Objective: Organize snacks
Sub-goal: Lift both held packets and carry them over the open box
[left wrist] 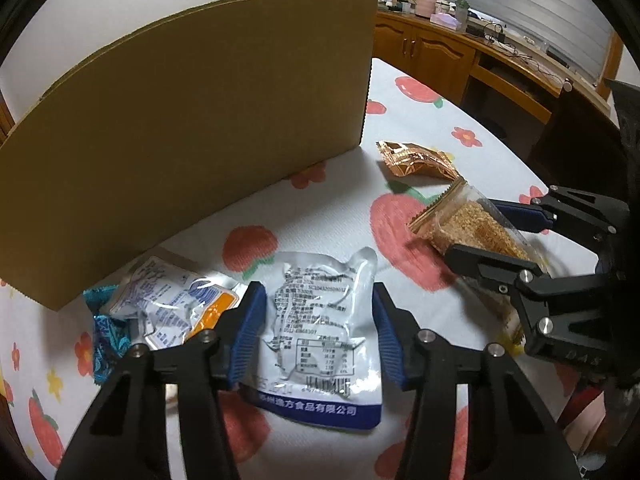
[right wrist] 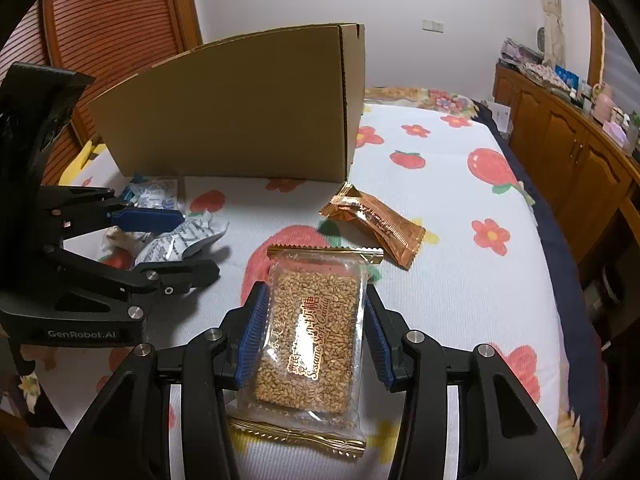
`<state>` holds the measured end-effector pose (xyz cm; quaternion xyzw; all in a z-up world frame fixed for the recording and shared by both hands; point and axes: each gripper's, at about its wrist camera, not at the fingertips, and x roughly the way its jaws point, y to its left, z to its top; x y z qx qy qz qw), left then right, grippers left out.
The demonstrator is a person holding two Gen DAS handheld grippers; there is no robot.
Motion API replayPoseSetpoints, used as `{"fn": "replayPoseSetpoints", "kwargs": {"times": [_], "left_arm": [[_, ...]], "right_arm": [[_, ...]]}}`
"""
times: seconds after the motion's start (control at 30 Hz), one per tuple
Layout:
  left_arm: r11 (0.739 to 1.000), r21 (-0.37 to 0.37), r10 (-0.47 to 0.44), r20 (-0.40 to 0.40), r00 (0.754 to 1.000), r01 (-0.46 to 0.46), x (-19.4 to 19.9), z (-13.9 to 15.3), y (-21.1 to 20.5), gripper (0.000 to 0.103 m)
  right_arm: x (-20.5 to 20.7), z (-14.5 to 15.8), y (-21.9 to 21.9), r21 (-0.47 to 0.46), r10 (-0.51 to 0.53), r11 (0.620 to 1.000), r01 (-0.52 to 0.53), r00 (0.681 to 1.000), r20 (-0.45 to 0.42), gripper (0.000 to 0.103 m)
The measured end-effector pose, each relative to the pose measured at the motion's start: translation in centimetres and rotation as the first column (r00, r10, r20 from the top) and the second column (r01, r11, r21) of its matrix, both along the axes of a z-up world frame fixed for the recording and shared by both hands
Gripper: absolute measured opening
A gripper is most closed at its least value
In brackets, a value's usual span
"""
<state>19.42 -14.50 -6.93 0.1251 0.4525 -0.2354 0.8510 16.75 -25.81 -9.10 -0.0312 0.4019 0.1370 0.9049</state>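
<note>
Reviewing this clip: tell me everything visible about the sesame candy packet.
The sesame candy packet is a clear plastic wrapper with gold crimped ends, printed "Sesame Soft Candy", holding a flat tan sesame slab. It looks sealed and lies flat on the fruit-print cloth, between the right gripper and its open blue-padded fingers.

Cardboard box (right wrist: 240, 108) stands at back of the bedspread (right wrist: 460, 280). Foil wrapper (right wrist: 376, 224) lies just off box's front-right corner. Sesame candy pack (right wrist: 310, 340) lies in front of it, btwn right gripper (right wrist: 312, 340) fingers. Silver pouch (left wrist: 320, 328) lies left of candy, btwn left gripper (left wrist: 320, 336) fingers. 2nd pouch (left wrist: 172, 304) further left, touching box front.
</note>
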Motion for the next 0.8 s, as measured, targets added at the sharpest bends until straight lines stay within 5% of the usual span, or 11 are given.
{"fn": "replayPoseSetpoints", "kwargs": {"times": [0.13, 0.8], "left_arm": [[1.0, -0.02, -0.005, 0.021, 1.0, 0.005, -0.6, 0.6, 0.3, 0.042], [0.99, -0.141, 0.034, 0.08, 0.996, -0.022, -2.5, 3.2, 2.5, 0.041]], "right_arm": [[0.0, 0.0, 0.0, 0.0, 0.0, 1.0, 0.0, 1.0, 0.004, 0.047], [0.1, -0.1, 0.0, 0.003, 0.004, 1.0, -0.004, 1.0, 0.003, 0.046]]}}
